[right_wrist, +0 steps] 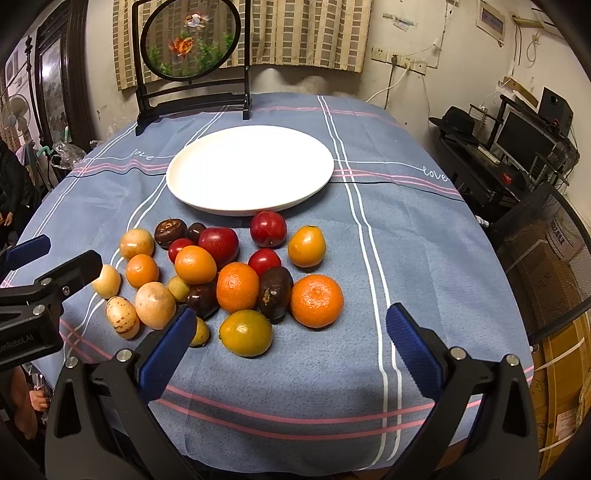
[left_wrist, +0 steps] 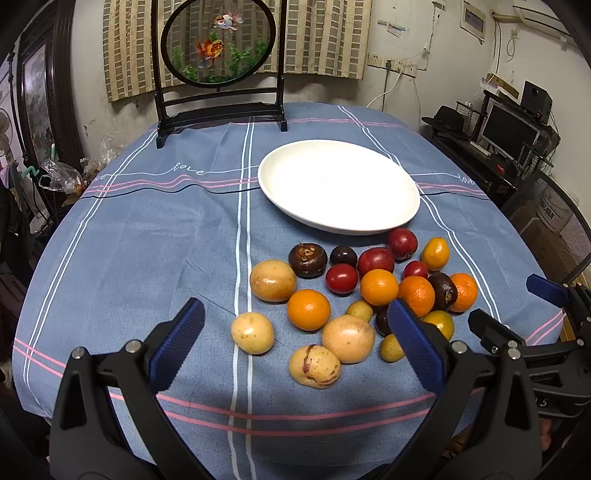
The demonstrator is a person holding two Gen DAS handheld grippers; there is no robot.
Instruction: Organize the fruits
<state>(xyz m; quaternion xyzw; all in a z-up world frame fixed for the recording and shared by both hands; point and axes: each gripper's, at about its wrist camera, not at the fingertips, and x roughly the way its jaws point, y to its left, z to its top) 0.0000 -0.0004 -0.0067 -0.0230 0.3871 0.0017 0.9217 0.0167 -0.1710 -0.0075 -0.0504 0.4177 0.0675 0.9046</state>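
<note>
Both tongs, left gripper (left_wrist: 295,345) and right gripper (right_wrist: 290,341), hover spread and empty over a blue striped tablecloth (right_wrist: 388,236). Mixed loose fruits (right_wrist: 236,280) cluster just ahead; beyond them sits a white round plate (right_wrist: 251,170), then a black-framed goldfish screen (right_wrist: 192,40) before checked curtains (right_wrist: 314,33).

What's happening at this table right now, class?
A person holds a gripper in each hand over a table. The left gripper and the right gripper both have open jaws and hold nothing. A pile of fruits lies on the blue cloth in front of an empty white plate. No fruit is on the plate yet.
</note>
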